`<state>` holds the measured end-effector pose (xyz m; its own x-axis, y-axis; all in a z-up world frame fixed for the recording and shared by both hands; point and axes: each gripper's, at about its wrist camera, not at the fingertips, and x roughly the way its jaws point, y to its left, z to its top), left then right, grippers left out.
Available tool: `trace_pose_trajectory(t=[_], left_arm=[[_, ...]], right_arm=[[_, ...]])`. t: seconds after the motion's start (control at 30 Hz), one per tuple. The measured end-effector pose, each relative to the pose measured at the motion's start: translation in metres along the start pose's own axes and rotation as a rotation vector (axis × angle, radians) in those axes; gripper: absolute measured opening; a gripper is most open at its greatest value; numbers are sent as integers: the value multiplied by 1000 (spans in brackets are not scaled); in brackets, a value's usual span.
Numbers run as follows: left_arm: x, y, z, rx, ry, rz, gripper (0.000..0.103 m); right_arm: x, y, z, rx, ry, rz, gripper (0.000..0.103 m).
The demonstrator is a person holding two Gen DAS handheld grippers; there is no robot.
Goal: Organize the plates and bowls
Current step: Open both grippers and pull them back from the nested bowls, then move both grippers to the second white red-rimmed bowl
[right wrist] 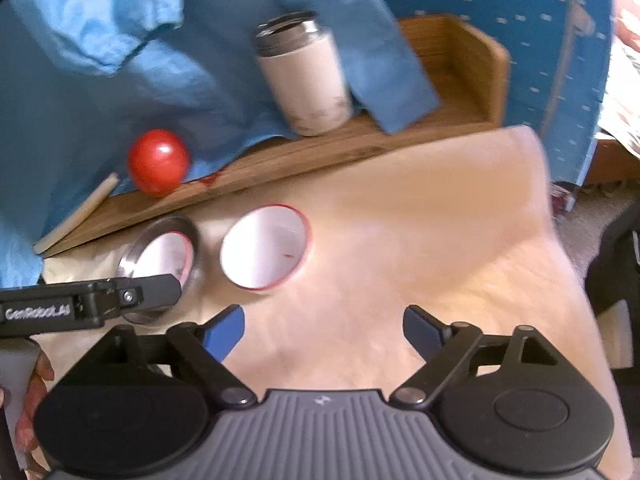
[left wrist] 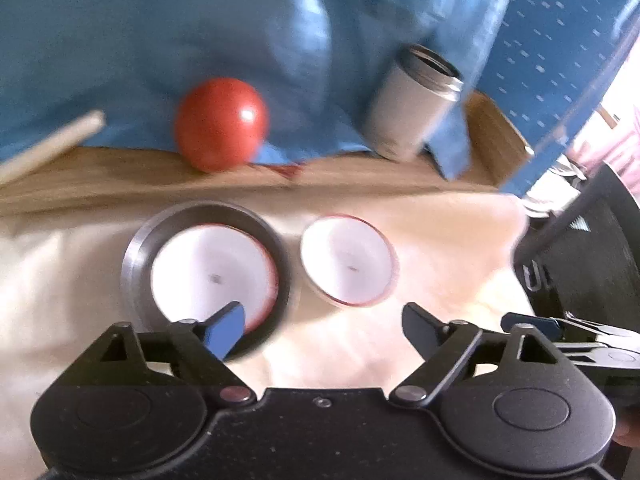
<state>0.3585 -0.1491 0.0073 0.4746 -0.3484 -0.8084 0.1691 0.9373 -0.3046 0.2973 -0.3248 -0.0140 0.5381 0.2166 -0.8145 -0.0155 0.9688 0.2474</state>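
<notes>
A steel plate lies on the cream cloth with a white red-rimmed bowl standing in it. A second white red-rimmed bowl stands alone just to its right. My left gripper is open above the cloth in front of both, its left finger over the plate's near rim, nothing between its fingers. In the right wrist view the lone bowl and the plate with its bowl lie ahead. My right gripper is open and empty over bare cloth. The left gripper's body reaches in over the plate.
A red ball, a wooden stick and a white steel-topped canister rest on a wooden ledge behind the bowls, under blue fabric. The cream cloth stretches right to the table edge. A dark chair stands at right.
</notes>
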Motion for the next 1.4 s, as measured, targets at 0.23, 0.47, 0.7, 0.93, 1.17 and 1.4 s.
trace_pose_trajectory(t=[0.23, 0.47, 0.7, 0.93, 1.17, 1.4], left_arm=[[22, -35, -15, 11, 60, -51, 98], [40, -39, -25, -106, 102, -21, 100], [51, -24, -34, -298, 139, 25, 101], [49, -9, -39, -453, 127, 52, 102], [51, 13, -42, -669, 80, 47, 102], [56, 18, -39, -784, 8, 42, 102]], right_arm=[[-14, -36, -17, 44, 1, -72, 102], [-24, -65, -34, 82, 21, -152, 103], [-27, -76, -37, 97, 21, -177, 103], [-15, -74, -25, 84, 30, -172, 103], [2, -69, -4, 58, 58, -134, 103], [13, -61, 20, -25, 4, -67, 102]])
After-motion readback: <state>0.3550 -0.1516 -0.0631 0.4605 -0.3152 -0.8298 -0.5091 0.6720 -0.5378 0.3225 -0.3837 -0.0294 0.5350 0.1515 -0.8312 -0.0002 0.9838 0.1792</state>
